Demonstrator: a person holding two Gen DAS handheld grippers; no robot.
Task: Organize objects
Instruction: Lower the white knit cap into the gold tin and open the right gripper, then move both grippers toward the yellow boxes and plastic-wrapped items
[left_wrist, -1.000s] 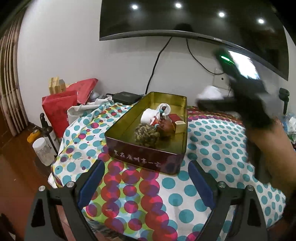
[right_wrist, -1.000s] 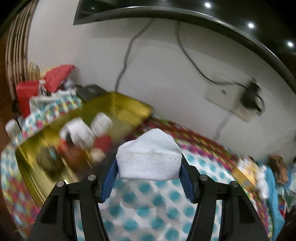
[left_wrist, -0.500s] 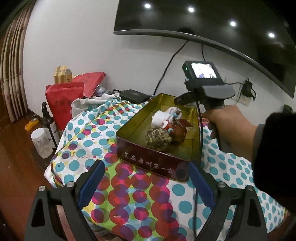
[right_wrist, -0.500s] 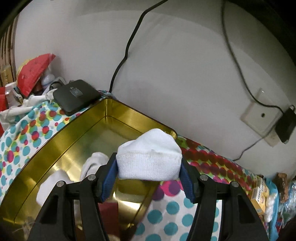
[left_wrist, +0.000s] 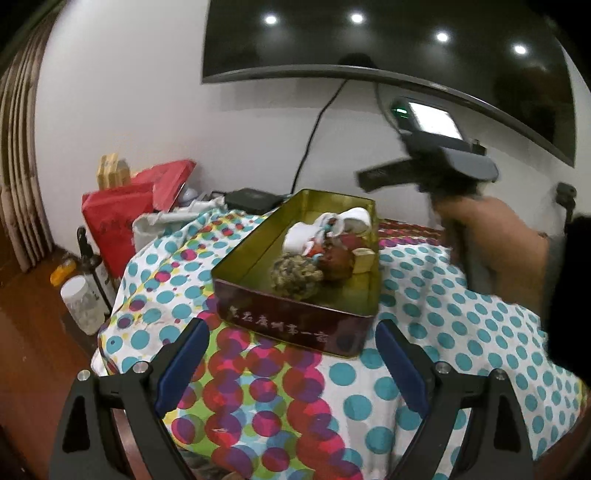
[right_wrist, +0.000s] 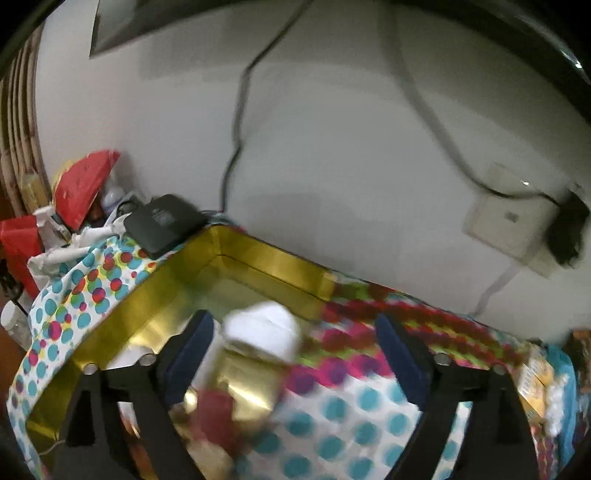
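A gold tin box (left_wrist: 255, 243) with dark red sides sits on the polka-dot tablecloth (left_wrist: 424, 314). It holds a woven ball (left_wrist: 295, 275), a brown round object (left_wrist: 338, 260), a small block (left_wrist: 364, 258) and white socks (left_wrist: 306, 234). My left gripper (left_wrist: 291, 363) is open and empty just in front of the box. My right gripper (right_wrist: 293, 352) is open above the box's far right corner (right_wrist: 321, 284). A white rolled sock (right_wrist: 264, 328) sits loose between its fingers, blurred, over the box.
A black set-top box (right_wrist: 164, 223) lies behind the tin by the wall. Red bags (left_wrist: 118, 218) and bottles (left_wrist: 83, 299) stand left of the table. A TV (left_wrist: 369, 40) hangs above. Snack packets (right_wrist: 535, 376) lie at the right.
My right gripper has opened and let go of the white sock over the tin, then pulled back. The left gripper stayed open in front of the box.
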